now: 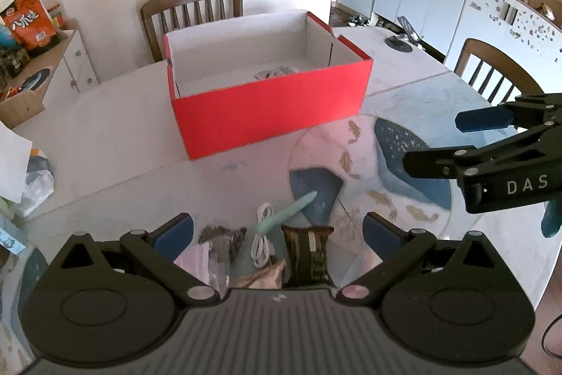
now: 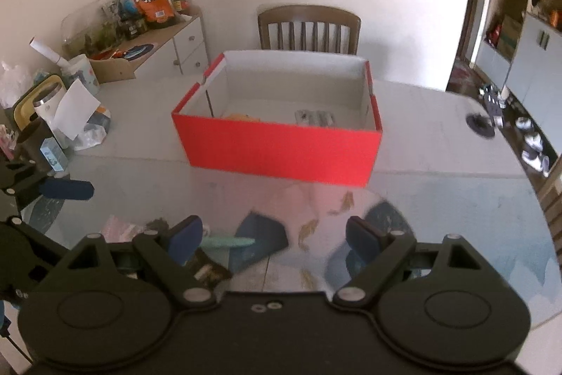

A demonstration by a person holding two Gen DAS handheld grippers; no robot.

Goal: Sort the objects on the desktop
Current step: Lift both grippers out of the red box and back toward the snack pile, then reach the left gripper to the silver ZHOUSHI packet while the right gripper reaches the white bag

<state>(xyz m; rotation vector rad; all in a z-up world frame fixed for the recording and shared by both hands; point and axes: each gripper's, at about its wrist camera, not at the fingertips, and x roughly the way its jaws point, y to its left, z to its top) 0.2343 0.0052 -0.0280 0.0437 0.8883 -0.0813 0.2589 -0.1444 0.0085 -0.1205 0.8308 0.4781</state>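
While I look thru the left wrist cam, my left gripper (image 1: 277, 231) is spread wide w/ nothing held, over a teal pen (image 1: 286, 215), white cable (image 1: 261, 241) and dark packet (image 1: 309, 255); the red box (image 1: 270, 108) sits beyond on the table (image 1: 105, 143). Right cam: right gripper (image 2: 274, 238) also wide, empty, pen (image 2: 228, 242) just by its left finger. Risk, imo: the clutter's so tight I could grab two things, or the grippers clash.
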